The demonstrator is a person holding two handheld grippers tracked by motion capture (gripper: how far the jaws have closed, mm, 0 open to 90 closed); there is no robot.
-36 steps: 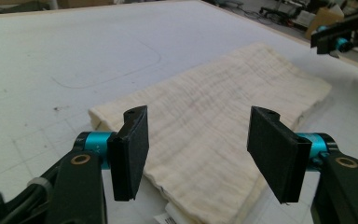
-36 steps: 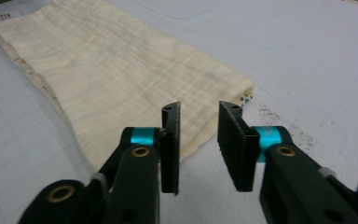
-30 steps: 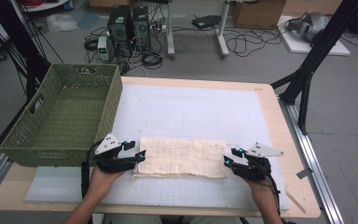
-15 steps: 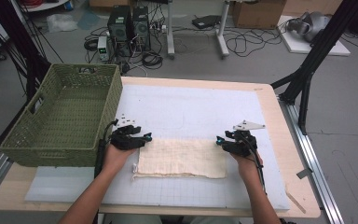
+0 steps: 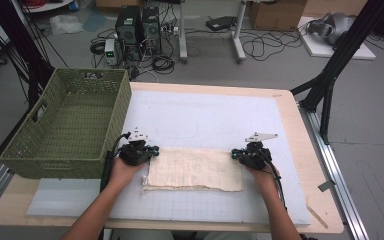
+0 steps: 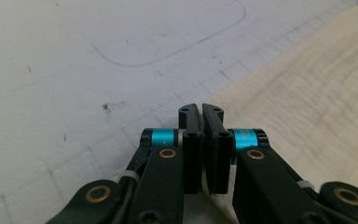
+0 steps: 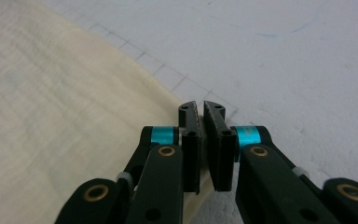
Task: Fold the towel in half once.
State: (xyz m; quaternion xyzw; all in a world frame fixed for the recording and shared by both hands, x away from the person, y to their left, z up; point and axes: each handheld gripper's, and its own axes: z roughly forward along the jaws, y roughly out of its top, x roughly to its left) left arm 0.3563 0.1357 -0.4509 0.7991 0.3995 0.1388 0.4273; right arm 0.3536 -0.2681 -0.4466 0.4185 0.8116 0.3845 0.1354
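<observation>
A cream rectangular cloth [image 5: 194, 169] lies flat on the white gridded mat [image 5: 215, 115], toward its near edge. The green woven plastic basket [image 5: 70, 127] stands left of the cloth, on the wooden table [image 5: 300, 130].

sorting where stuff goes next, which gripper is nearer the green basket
Left. The left gripper sits at the cloth's far left corner, just right of the basket. The right gripper is at the cloth's far right corner, the whole cloth away.

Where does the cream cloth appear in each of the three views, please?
High view: cream cloth lies low centre on the white gridded mat.
Left gripper view: cloth fills the right side.
Right gripper view: cloth fills the left side.
Shared landmark: the mat's grid lines.
</observation>
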